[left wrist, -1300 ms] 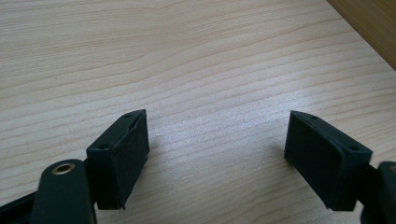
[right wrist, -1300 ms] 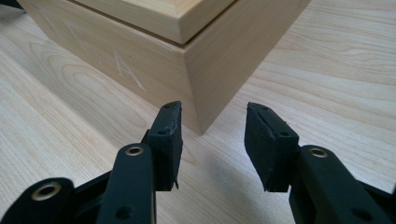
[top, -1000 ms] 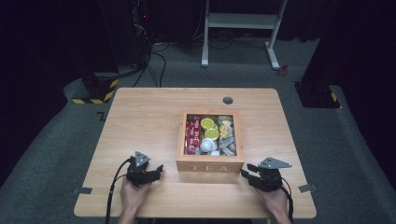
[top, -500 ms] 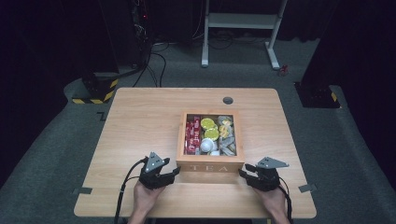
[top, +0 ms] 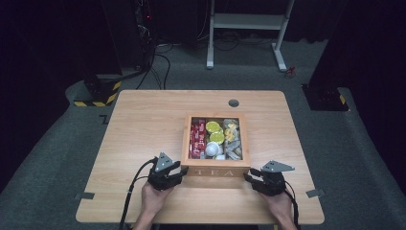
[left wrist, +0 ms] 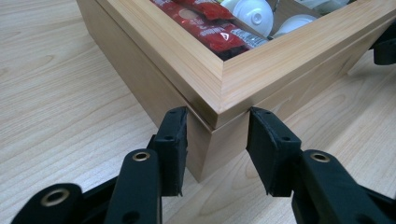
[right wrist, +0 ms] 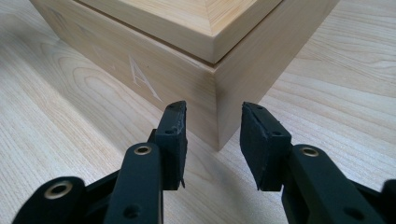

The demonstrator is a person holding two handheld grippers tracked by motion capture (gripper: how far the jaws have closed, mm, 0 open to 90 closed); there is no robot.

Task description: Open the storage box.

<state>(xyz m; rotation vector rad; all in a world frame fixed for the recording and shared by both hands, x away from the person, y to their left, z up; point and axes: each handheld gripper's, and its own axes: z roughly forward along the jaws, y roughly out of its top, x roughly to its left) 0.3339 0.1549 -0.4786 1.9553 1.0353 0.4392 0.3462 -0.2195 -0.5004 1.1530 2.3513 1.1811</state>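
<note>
At the near edge of the desk [top: 134, 129], the left gripper [left wrist: 215, 140] has just been closing its fingers, and they now clamp the near left corner of the wooden tea box [top: 215, 167]. The right gripper [right wrist: 212, 135] has also been closing; its fingers straddle the box's near right corner, but whether they press on it I cannot tell. The box sits near the middle of the desk, toward its front edge. Inside lie red packets [top: 196, 136], yellow rounds [top: 213, 128] and white pods [top: 212, 149].
</note>
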